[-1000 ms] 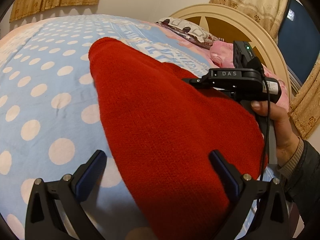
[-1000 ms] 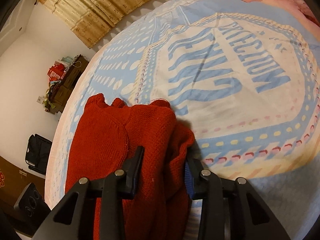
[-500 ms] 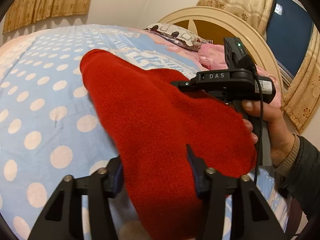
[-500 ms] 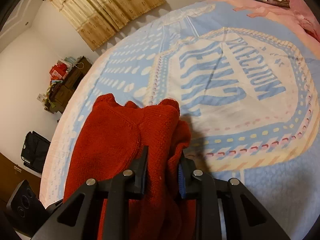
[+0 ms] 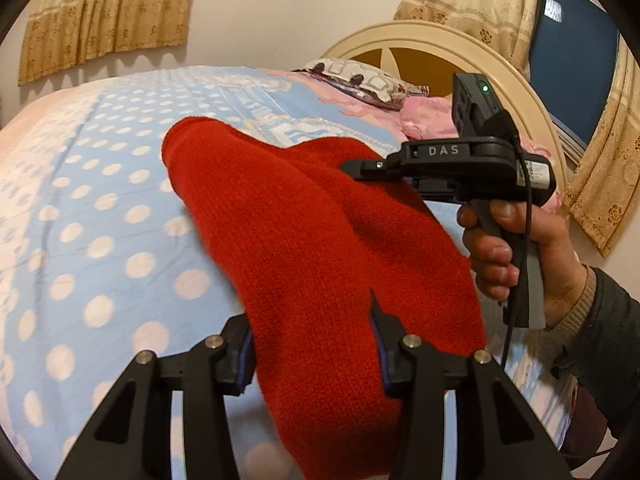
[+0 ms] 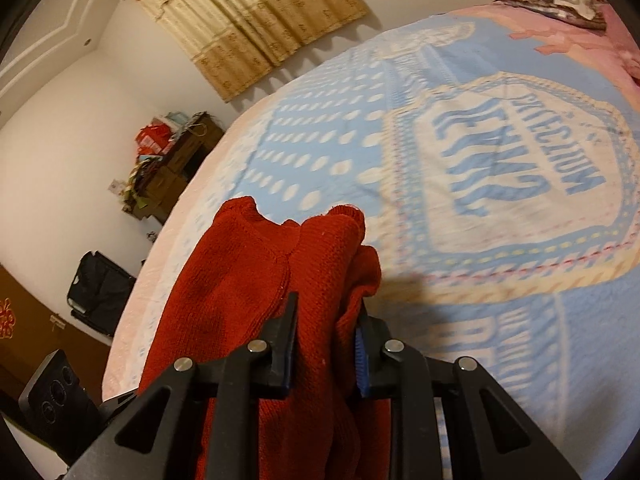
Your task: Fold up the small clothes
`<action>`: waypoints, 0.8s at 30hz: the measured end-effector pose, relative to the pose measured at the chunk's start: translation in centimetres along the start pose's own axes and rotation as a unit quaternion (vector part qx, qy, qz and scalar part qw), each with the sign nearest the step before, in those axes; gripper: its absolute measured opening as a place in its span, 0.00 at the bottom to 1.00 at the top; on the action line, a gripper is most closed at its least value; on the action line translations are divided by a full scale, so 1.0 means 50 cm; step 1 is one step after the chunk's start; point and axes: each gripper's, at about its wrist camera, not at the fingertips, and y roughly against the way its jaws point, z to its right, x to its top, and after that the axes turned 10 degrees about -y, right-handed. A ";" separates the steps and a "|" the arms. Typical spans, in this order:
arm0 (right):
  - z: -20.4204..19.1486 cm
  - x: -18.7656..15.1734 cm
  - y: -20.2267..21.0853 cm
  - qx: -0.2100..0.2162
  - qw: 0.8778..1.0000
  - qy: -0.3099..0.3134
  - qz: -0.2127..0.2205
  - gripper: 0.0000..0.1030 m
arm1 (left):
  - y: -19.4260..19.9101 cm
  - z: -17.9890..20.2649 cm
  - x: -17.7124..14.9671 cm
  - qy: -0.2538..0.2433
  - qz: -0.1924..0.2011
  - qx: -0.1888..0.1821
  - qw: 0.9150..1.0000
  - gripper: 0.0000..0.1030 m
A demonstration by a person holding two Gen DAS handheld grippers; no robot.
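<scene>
A red knitted garment (image 5: 304,240) is held up over the blue polka-dot bedspread (image 5: 100,240). My left gripper (image 5: 312,336) is shut on its near edge, with red knit bunched between the fingers. My right gripper (image 6: 326,332) is shut on another bunched part of the red garment (image 6: 256,280). In the left wrist view the right gripper (image 5: 460,164) shows at the right, held by a hand, its front end lying on the garment's far side. The garment's lower part hangs below both views.
The bedspread has a white panel with blue lettering (image 6: 520,160). A pillow (image 5: 360,80) and a pink cover (image 5: 424,116) lie by the cream headboard (image 5: 440,44). A cluttered cabinet (image 6: 172,160), a black bag (image 6: 100,292) and a speaker (image 6: 56,396) stand beside the bed.
My left gripper closed from open onto the garment's edge. Both grippers rose, lifting the garment off the bedspread. The right gripper stayed shut on it.
</scene>
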 end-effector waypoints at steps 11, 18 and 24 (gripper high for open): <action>-0.139 -0.064 -0.063 0.046 0.998 0.029 -0.029 0.22 | 0.122 -0.051 -0.057 0.032 0.022 0.047 0.998 0.45; -0.228 -0.110 -0.122 0.067 0.995 0.047 -0.054 0.22 | 0.185 -0.087 -0.096 0.054 0.031 0.072 0.995 0.45; -0.307 -0.137 -0.162 0.079 0.992 0.069 -0.072 0.22 | 0.229 -0.109 -0.126 0.067 0.040 0.097 0.992 0.45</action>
